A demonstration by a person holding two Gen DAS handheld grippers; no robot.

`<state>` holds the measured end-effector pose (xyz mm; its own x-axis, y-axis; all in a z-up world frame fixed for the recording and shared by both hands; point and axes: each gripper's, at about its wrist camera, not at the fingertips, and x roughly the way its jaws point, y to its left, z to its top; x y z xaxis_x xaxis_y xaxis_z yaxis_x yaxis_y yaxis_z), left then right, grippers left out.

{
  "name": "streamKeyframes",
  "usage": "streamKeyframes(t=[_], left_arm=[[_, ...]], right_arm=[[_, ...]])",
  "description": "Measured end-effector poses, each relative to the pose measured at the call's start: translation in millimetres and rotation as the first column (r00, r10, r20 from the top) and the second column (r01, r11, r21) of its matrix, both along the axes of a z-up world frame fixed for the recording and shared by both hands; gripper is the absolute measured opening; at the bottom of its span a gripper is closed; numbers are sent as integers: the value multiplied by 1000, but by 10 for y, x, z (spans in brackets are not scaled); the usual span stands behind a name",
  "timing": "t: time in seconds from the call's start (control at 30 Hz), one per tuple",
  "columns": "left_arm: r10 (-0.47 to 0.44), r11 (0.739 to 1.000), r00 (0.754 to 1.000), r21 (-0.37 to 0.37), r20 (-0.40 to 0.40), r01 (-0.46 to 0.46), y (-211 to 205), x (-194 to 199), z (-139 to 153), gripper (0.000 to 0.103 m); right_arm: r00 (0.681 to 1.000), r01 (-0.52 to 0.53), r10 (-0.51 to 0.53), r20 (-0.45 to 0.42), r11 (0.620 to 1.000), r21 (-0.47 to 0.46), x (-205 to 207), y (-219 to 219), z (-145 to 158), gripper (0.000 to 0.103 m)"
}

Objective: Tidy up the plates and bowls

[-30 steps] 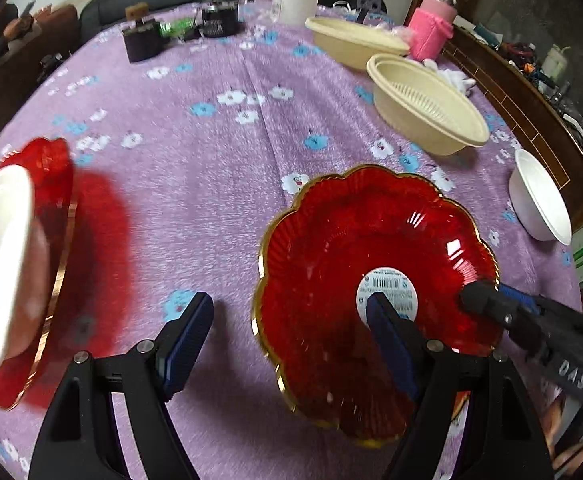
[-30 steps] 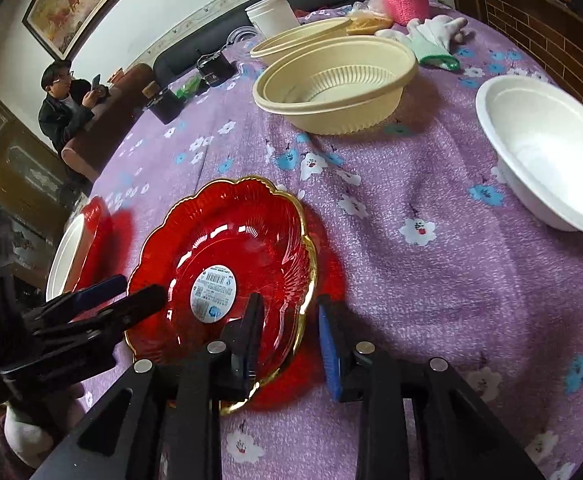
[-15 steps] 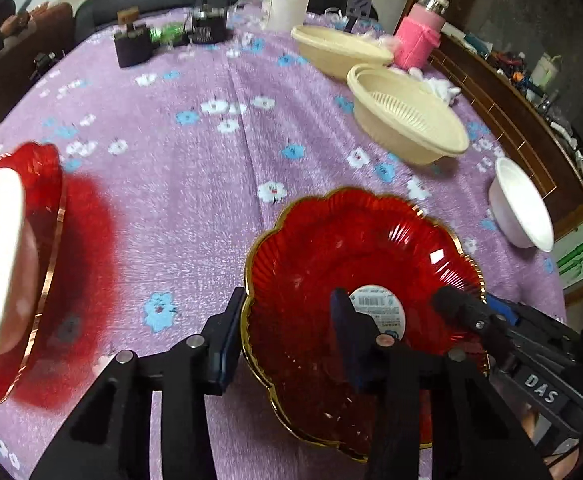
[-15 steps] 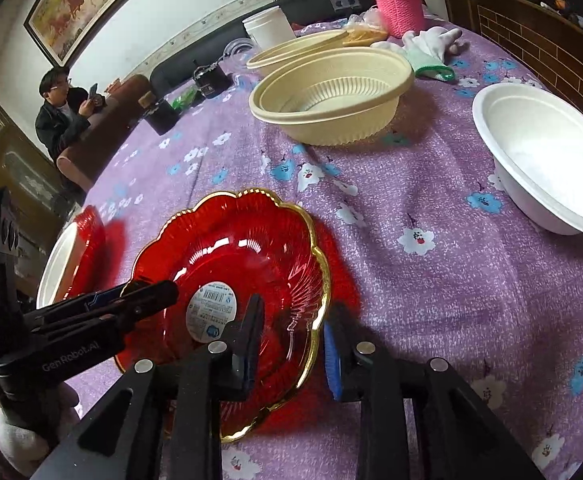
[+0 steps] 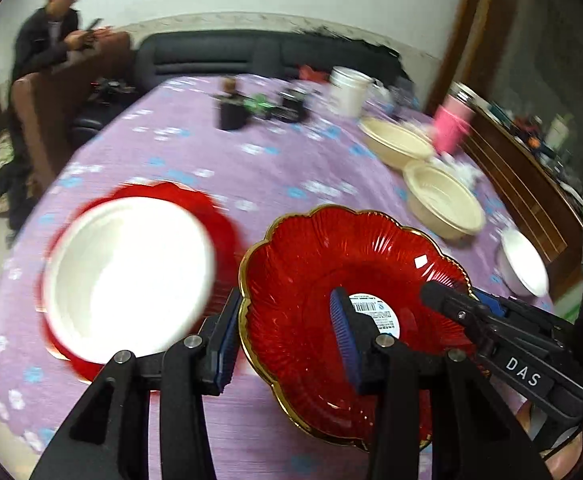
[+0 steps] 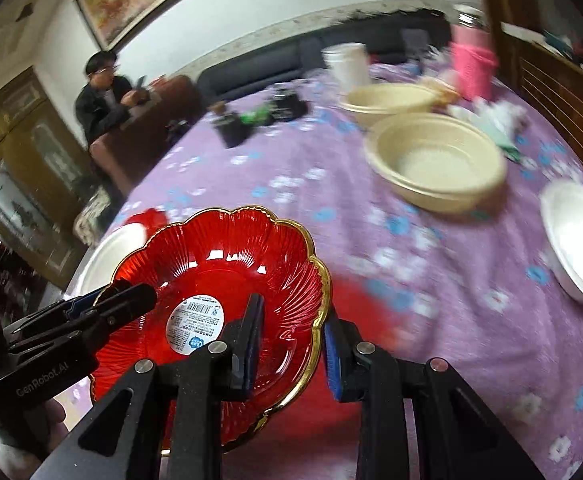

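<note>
Moved since a second ago: red scalloped plate now sits off the cloth, tilted, where earlier it lay flat on the table; both views have swung up so the room and the seated man show.
Left gripper: partly closed across the plate's near-left rim, one blue pad outside the gold edge, the other inside on the red ribbing beside the round label; whether both pads press the rim I cannot tell for sure.
Right gripper: narrower gap, straddling the plate's opposite rim, one finger inside the bowl of the plate, one outside just past the gold edge.
Plate look: translucent red, ribbed, flower-shaped with a gold rim, white barcode sticker at its centre.
Plate place: held between the two grippers above the purple flowered tablecloth.
Stack to the left: white bowl resting in a second red plate, on the table just beside the held one.
Farther off: two cream bowls and a small white bowl, well apart from the grippers.
</note>
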<state>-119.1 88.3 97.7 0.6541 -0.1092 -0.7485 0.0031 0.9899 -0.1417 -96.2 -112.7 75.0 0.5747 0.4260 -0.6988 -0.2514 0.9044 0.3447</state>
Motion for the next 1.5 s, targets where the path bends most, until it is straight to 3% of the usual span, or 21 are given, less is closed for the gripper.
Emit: streamKeyframes(t=[0.27, 0.43, 0.53, 0.7, 0.8, 0.83, 0.87, 0.93, 1.07, 1.27, 1.4, 1.5], left_arm=[[210, 976, 978, 59, 11, -210, 977, 37, 33, 41], [284, 954, 959, 100, -3, -283, 1323, 111, -77, 41], [307, 943, 952, 132, -3, -304, 1414, 133, -152, 41], [321, 916, 947, 250, 14, -314, 1346, 180, -258, 42], [318, 893, 947, 318, 54, -318, 1270, 157, -219, 45], [317, 892, 947, 321, 60, -319, 1260, 152, -204, 52], [315, 894, 947, 314, 65, -319, 1262, 135, -183, 59], [313, 906, 948, 280, 64, -318, 1295, 100, -143, 62], [320, 923, 946, 207, 54, -324, 1382, -19, -70, 66], [357, 931, 933, 62, 53, -360, 1537, -315, 22, 74], [402, 916, 913, -35, 70, -400, 1639, -575, 61, 78], [407, 911, 912, -94, 47, -402, 1652, -654, 11, 78]], right_arm=[[984, -163, 163, 70, 987, -18, 287, 1139, 168, 30], [973, -214, 220, 74, 973, -81, 392, 1669, 101, 30], [968, -232, 242, 70, 965, -126, 436, 1878, 20, 30], [962, -244, 262, 79, 951, -191, 440, 2025, -81, 30], [961, -238, 261, 88, 948, -212, 455, 2072, -97, 30], [962, -230, 255, 94, 949, -215, 452, 2075, -92, 30], [964, -224, 249, 96, 951, -214, 453, 2073, -88, 30], [968, -212, 234, 94, 956, -200, 469, 2051, -82, 34], [974, -177, 195, 116, 972, -154, 483, 1951, -58, 54], [980, -142, 151, 132, 987, -80, 406, 1746, 82, 57], [985, -71, 78, 155, 996, -51, 298, 1399, 188, 60], [986, -45, 55, 159, 997, -70, 258, 1243, 185, 61]])
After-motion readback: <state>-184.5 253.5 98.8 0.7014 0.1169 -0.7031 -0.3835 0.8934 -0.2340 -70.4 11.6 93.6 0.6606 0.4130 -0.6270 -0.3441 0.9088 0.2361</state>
